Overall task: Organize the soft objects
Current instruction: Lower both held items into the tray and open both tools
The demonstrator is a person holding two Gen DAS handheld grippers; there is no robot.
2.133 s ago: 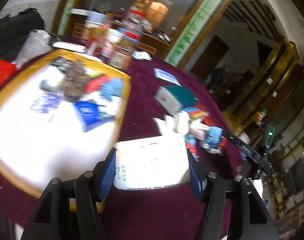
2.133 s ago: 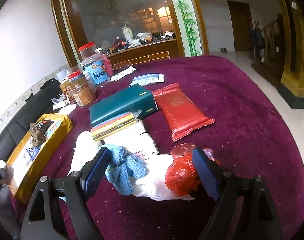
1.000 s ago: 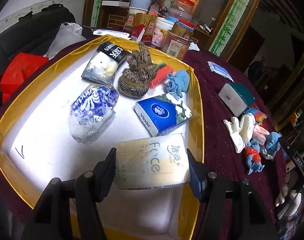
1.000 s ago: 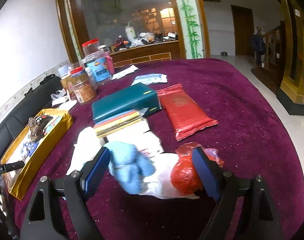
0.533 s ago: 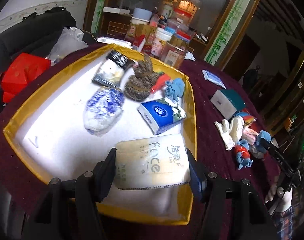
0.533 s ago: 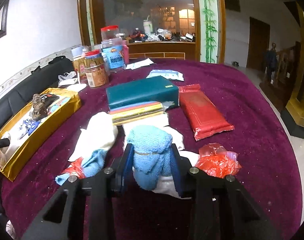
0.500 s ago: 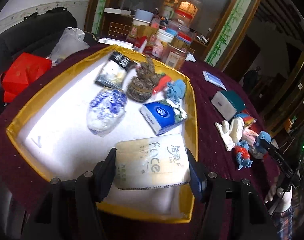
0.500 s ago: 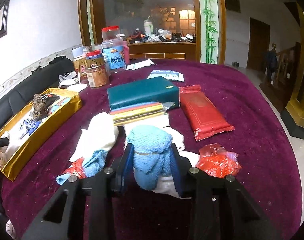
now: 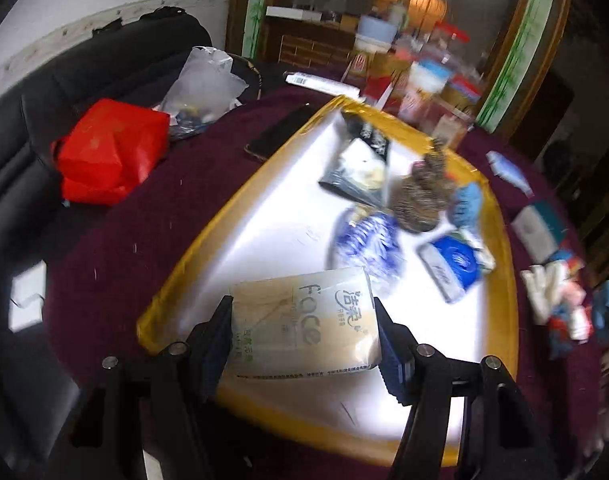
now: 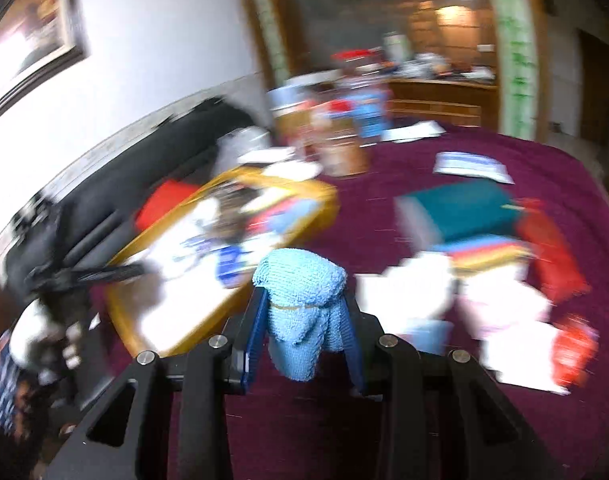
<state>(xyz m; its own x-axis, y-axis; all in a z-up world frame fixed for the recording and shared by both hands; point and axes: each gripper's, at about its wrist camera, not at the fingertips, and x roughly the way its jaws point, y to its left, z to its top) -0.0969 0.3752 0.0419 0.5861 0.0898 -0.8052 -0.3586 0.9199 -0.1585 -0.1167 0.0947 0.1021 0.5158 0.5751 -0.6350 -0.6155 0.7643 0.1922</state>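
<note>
The task is judged partly done. Several soft things already lie in the gold-rimmed tray (image 9: pixel 208 236) near the counter's left edge: a patterned blue-white pack (image 9: pixel 370 246), a knitted brown bundle (image 9: pixel 422 196) and a blue tissue pack (image 9: pixel 452 268). The left tool (image 9: pixel 304 336) is closed on a beige tissue pack (image 9: pixel 304 328) held over the tray's near end. The right tool (image 10: pixel 302 322) is clamped on a light blue knitted cloth (image 10: pixel 300 292), lifted beside the tray. White gloves (image 9: pixel 544 288) and other pieces are left on the maroon counter (image 10: pixel 424 176). A teal book (image 10: pixel 464 208) lies among them; nothing blocks the tray.
</note>
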